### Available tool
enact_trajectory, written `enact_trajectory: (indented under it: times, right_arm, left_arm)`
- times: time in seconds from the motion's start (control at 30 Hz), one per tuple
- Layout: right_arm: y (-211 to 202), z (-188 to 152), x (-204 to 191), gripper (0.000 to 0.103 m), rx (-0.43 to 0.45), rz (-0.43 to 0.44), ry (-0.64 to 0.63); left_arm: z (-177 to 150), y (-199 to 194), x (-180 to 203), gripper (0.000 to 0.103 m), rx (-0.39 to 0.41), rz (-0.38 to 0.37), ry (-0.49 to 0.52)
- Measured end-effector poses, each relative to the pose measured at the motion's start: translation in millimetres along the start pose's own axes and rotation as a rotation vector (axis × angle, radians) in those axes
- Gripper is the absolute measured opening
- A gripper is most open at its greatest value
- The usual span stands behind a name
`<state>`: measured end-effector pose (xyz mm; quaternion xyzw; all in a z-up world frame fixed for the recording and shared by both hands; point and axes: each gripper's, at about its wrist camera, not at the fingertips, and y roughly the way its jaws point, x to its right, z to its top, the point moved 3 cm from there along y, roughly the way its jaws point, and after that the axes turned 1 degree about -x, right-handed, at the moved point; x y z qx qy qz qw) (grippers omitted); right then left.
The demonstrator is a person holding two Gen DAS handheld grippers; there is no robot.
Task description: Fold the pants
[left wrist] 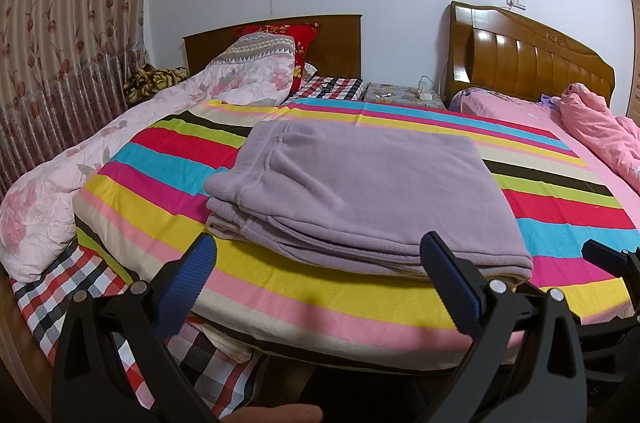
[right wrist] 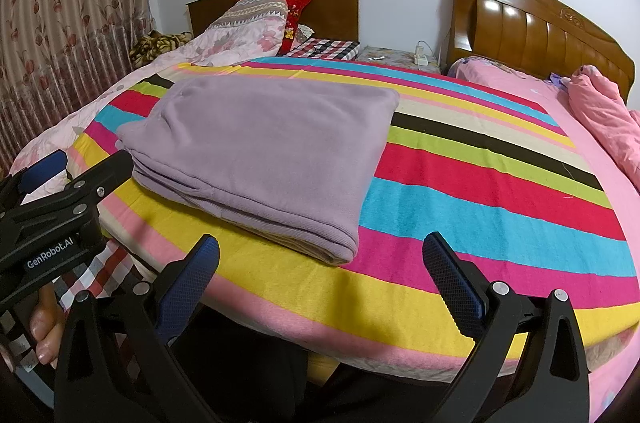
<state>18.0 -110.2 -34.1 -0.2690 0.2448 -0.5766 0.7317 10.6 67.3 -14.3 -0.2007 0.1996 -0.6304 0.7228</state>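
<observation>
The purple pants [left wrist: 360, 195] lie folded in a flat stack of layers on the striped blanket [left wrist: 168, 191]. They also show in the right wrist view [right wrist: 264, 151], left of centre. My left gripper [left wrist: 320, 255] is open and empty, just short of the stack's near edge. My right gripper [right wrist: 320, 255] is open and empty, near the stack's right front corner, above the blanket [right wrist: 500, 183] edge. The left gripper also shows at the left of the right wrist view [right wrist: 80, 163].
A pink floral quilt [left wrist: 80, 175] lies along the left. A pink duvet [left wrist: 600, 135] is bunched at the far right. Two wooden headboards [left wrist: 532, 59] stand against the back wall. A nightstand with a power strip [left wrist: 424, 93] sits between them. Curtains [left wrist: 60, 35] hang at left.
</observation>
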Motion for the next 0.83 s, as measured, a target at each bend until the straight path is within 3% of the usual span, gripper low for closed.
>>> enact_trajectory:
  times: [0.6, 0.83]
  right_arm:
    - [-0.1, 0.2, 0.5, 0.098, -0.003, 0.002, 0.000]
    - [-0.2, -1.1, 0.6, 0.098, -0.001, 0.005, 0.002]
  left_arm:
    - [-4.4, -3.9, 2.3, 0.102, 0.009, 0.011, -0.001]
    - [-5.4, 1.7, 1.6, 0.102, -0.022, -0.005, -0.011]
